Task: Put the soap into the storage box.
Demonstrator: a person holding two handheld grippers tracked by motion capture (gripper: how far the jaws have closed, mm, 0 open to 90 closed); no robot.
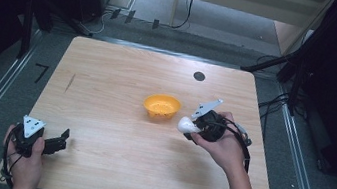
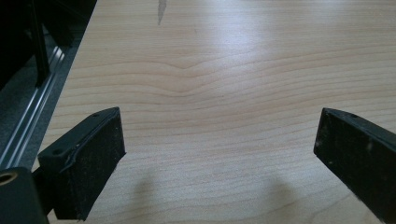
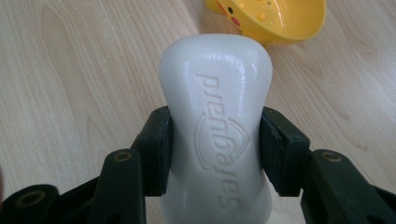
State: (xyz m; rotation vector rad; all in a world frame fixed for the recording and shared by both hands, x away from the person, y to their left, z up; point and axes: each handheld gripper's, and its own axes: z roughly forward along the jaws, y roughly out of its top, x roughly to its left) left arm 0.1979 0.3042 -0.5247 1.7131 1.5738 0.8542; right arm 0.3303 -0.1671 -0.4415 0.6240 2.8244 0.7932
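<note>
Right gripper is clamped across a white soap bar, its long axis pointing ahead. The yellow bowl sits just beyond at one o'clock. Left gripper hangs wide apart, far off.

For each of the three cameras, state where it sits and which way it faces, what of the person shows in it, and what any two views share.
High view: fixed above the person's side, facing forward and down on the table; both forearms, the left gripper and the right gripper show.
Left gripper view: rides the left gripper, looking along its spread jaws at bare tabletop.
Right gripper view: rides the right gripper, looking along jaws clamped on a white soap bar.
Shared: the soap bar and yellow bowl appear in the high and right gripper views.
</note>
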